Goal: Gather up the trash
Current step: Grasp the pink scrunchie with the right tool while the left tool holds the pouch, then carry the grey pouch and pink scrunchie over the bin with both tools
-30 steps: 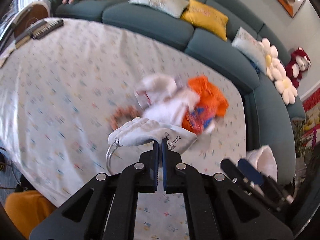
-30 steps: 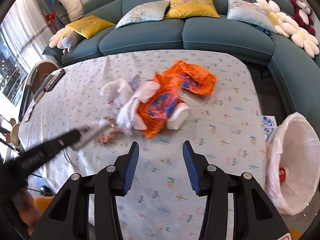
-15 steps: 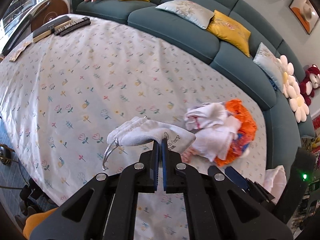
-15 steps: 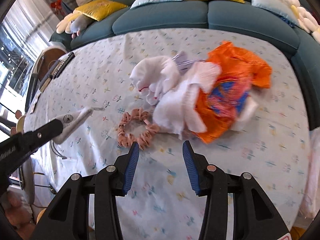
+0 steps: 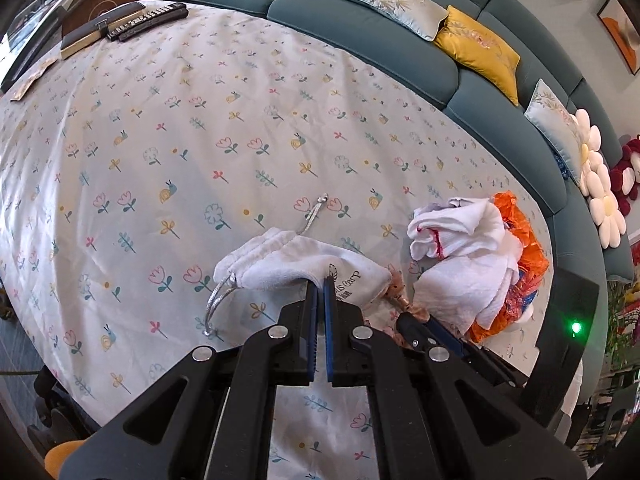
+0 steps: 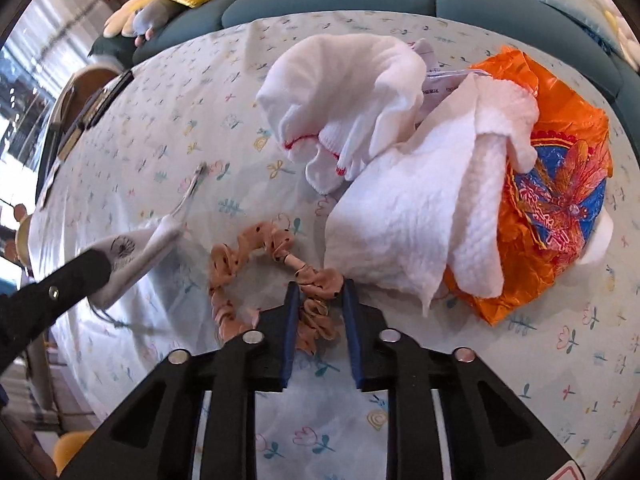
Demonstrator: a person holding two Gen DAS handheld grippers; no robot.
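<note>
Right wrist view: the right gripper point(image 6: 318, 286) is closing its blue-padded fingers point(image 6: 291, 320) around the peach polka-dot fabric scrunchie point(image 6: 256, 276), whose near loop is lying between them on the floral-clothed desk point(image 6: 400, 420); the pads are not yet visibly pressing it. At one o'clock from the scrunchie, touching it, a crumpled white paper towel point(image 6: 416, 216) is lying over an orange plastic wrapper point(image 6: 560, 184), with a white knitted glove point(image 6: 344, 96) at twelve o'clock. Left wrist view: the left gripper point(image 5: 320, 280) is clenching a white drawstring cloth pouch point(image 5: 296, 264), its cords trailing toward seven o'clock. Risk: the closing fingers may be catching the tablecloth or the towel's edge, dragging either upward; the springy scrunchie may be slipping free.
</note>
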